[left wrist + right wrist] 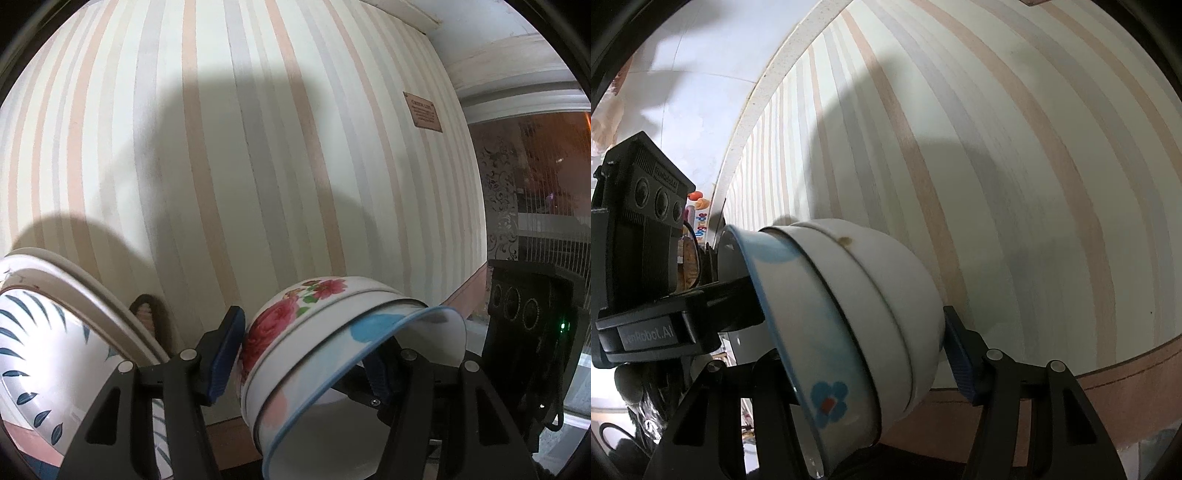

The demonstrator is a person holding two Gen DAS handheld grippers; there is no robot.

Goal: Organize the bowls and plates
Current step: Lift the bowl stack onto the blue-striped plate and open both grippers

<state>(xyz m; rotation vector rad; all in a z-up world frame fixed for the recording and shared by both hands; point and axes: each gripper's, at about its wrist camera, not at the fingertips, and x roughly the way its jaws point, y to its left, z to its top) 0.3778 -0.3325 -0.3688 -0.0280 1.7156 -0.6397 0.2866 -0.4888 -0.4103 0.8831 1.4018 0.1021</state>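
We see three nested bowls point(295, 354) tipped on their side and held up off the table, a striped cloth point(240, 147) behind. Our left gripper point(306, 354) is clamped on the stack, its left pad against the flowered bowl point(273, 325). Our right gripper point(864, 354) grips it from the opposite side. Plates point(55, 332) lean just beside, at left
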